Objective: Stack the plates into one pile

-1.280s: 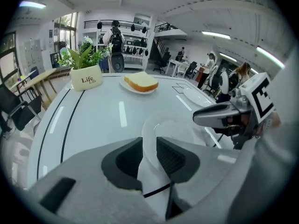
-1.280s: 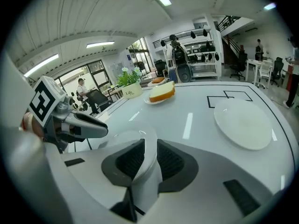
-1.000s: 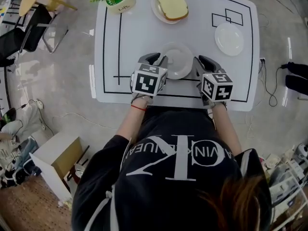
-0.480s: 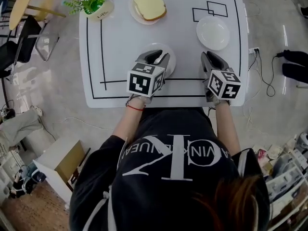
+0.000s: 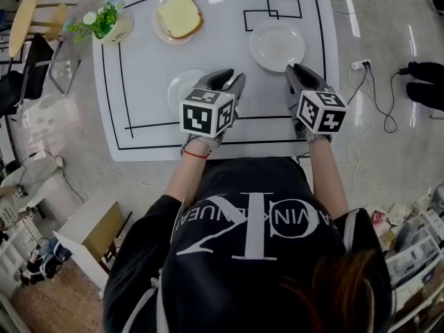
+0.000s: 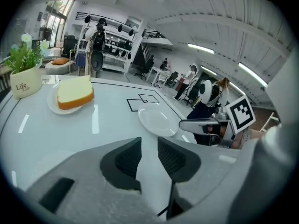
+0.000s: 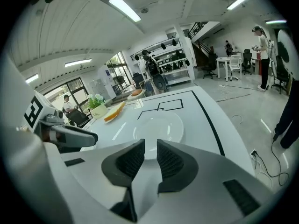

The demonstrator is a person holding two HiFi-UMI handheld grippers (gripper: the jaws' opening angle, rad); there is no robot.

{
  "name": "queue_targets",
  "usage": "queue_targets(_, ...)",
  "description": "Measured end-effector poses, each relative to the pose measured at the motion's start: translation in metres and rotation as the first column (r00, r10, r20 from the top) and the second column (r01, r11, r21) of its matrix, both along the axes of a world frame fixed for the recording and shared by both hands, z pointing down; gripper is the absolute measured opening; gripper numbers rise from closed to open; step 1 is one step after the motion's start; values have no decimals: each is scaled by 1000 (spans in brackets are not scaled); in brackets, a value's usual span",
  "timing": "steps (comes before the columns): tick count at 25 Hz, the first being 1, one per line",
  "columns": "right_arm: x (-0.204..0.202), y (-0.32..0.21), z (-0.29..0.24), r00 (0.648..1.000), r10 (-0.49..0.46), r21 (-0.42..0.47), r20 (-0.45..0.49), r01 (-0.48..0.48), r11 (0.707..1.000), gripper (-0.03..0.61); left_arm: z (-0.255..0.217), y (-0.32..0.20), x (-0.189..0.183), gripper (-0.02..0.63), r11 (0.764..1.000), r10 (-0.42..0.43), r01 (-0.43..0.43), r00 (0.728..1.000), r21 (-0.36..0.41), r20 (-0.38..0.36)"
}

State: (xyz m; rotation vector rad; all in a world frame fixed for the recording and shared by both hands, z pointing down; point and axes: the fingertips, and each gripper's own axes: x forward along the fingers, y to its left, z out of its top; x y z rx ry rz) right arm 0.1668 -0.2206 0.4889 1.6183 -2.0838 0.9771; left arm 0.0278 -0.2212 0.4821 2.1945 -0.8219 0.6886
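Three white plates lie on the white table (image 5: 139, 127). One empty plate (image 5: 277, 45) (image 6: 156, 120) (image 7: 159, 127) sits far right, just beyond my right gripper (image 5: 295, 71) (image 7: 150, 155), whose jaws stand slightly apart and empty. A second empty plate (image 5: 179, 87) lies left of my left gripper (image 5: 229, 77) (image 6: 149, 148), partly hidden by it. That gripper's jaws have just been opening, with nothing between them. The third plate (image 5: 161, 30) (image 6: 53, 107), at the far left, carries a slice of bread (image 5: 179, 14) (image 6: 74, 93).
A potted plant (image 5: 104, 23) (image 6: 25, 80) stands at the table's far left corner. Black lines and two small rectangles (image 5: 270, 11) are marked on the top. Chairs (image 5: 35, 54) stand left of the table, and cables (image 5: 374, 96) lie on the floor to its right.
Both grippers have shifted right across the table. They flanked the near plate before; now it lies left of the left gripper, and the right gripper is at the far right plate.
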Motion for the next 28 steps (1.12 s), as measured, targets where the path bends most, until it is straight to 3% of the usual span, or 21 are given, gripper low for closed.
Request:
queue_targets(14, 49, -33, 14, 998, -61, -19, -21, 60, 998, 96, 21, -34, 44, 137, 986, -159, 158, 987, -47, -4)
queue_targets(28, 56, -53, 26, 990, -138, -69, -26, 136, 988, 118, 35, -47, 62, 187, 971, -224, 223, 975, -83, 5)
